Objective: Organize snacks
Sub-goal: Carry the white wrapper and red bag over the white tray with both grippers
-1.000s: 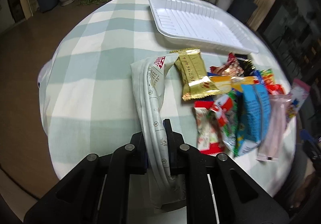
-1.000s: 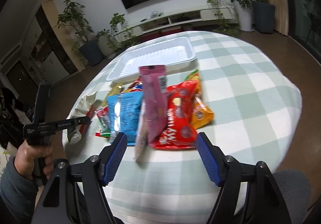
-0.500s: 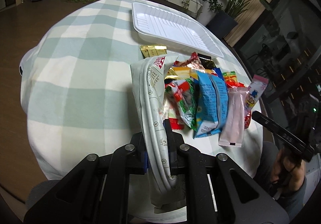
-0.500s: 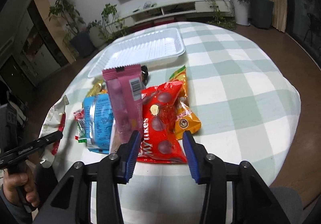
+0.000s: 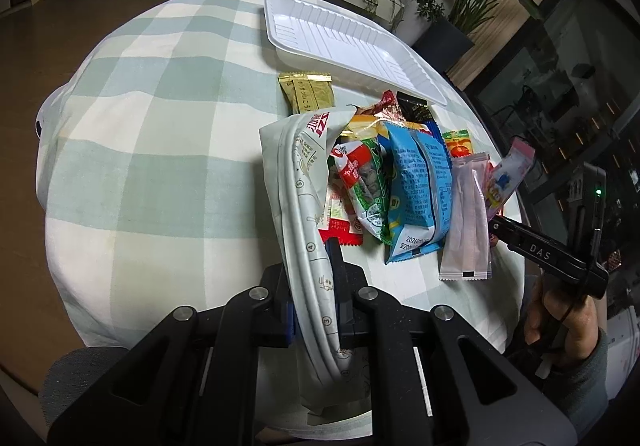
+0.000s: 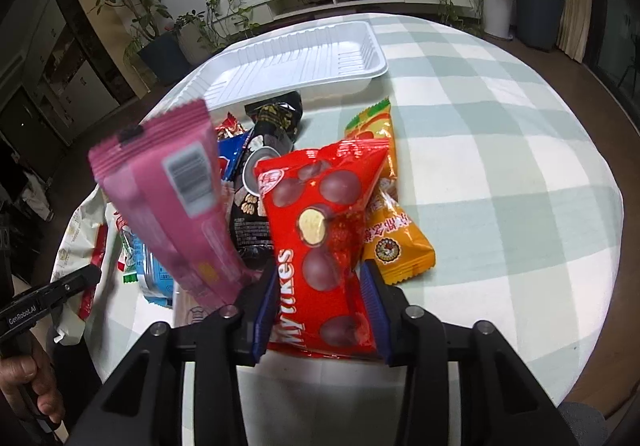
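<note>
Table (image 5: 152,134): round, under a green-and-white checked cloth.
Tray (image 6: 296,58): white, at the table's far side, beyond the snack pile.
Snack pile (image 5: 412,186): just nearer than the tray.
Left gripper (image 5: 314,286): clamped on a white packet (image 5: 304,214).
Right gripper (image 6: 320,310): pads pressed against a red chocolate bag (image 6: 324,230), beside a pink packet (image 6: 172,198).

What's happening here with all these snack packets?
A person is sorting snacks with a hand-held gripper in each hand. The left hand-held gripper pinches a white packet. The right hand-held gripper is closed around a red chocolate bag. The white tray holds nothing; other packets lie piled on the checked tablecloth.
</note>
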A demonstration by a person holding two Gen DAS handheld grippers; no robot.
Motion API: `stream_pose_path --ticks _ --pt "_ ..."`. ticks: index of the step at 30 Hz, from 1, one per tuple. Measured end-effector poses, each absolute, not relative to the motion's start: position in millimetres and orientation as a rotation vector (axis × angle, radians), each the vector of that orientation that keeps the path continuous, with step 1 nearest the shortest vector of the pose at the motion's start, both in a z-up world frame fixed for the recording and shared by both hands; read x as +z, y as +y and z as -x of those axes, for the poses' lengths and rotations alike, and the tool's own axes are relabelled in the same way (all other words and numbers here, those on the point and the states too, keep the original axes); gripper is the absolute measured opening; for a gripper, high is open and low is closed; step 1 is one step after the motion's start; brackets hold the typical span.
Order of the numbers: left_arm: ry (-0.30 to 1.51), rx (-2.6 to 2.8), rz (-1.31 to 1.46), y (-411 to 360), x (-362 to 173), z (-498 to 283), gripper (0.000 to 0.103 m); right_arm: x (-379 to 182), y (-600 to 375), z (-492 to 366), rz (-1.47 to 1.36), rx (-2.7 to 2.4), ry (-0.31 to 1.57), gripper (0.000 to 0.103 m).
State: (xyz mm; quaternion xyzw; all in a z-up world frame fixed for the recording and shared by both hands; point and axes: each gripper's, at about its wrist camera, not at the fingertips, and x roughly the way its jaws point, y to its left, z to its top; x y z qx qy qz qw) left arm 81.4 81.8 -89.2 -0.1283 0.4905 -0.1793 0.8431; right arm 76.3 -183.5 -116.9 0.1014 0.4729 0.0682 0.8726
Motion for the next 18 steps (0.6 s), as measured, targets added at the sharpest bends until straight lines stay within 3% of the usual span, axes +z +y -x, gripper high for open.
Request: stream_pose_path --ticks 7,18 --pt "1.04 -0.391 0.266 77 -93 -79 0.01 -112 -187 -67 -0.248 0.161 0.96 0.027" --pt "1.002 -0.392 0.296 90 -78 -80 0.01 -70 -200 -39 -0.34 0.186 0.844 0.026"
